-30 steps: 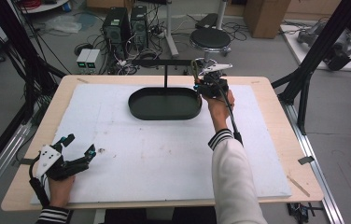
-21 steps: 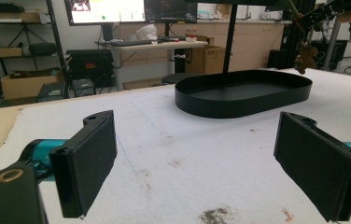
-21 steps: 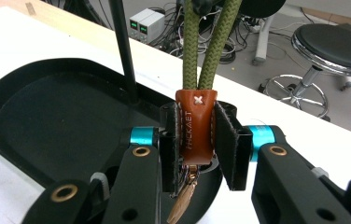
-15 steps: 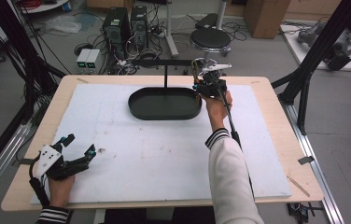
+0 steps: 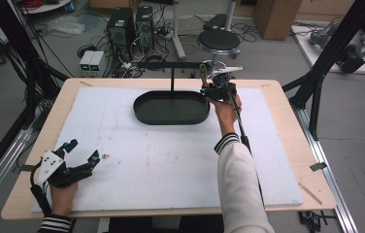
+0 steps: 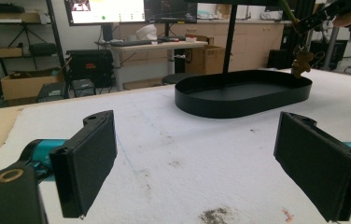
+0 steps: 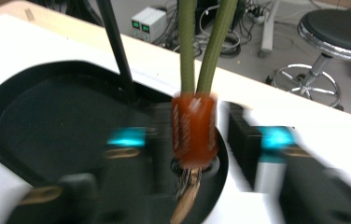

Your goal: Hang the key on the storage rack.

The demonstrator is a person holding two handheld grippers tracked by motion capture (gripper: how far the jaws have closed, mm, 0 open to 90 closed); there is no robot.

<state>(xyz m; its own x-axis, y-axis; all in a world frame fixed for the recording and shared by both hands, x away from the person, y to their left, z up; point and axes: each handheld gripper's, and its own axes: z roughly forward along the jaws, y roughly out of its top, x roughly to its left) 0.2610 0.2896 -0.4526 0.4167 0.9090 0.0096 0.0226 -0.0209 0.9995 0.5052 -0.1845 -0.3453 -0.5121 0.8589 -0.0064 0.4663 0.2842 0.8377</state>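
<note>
Hanging between the right gripper's (image 7: 197,154) 2 parted jaws, an orange-collared charm (image 7: 194,130) on an olive cord loop (image 7: 205,44) dangles over the right end of the black oval tray (image 5: 172,108). Well apart, the left gripper (image 5: 81,156) rests spread wide on the white mat (image 5: 161,160) near the table's (image 5: 287,104) front-left corner.

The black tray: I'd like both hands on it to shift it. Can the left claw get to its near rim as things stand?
Probably yes. The left claw rests open at the near left corner, and bare white mat lies between it and the black tray. It looks like a fair stretch, though.
</note>
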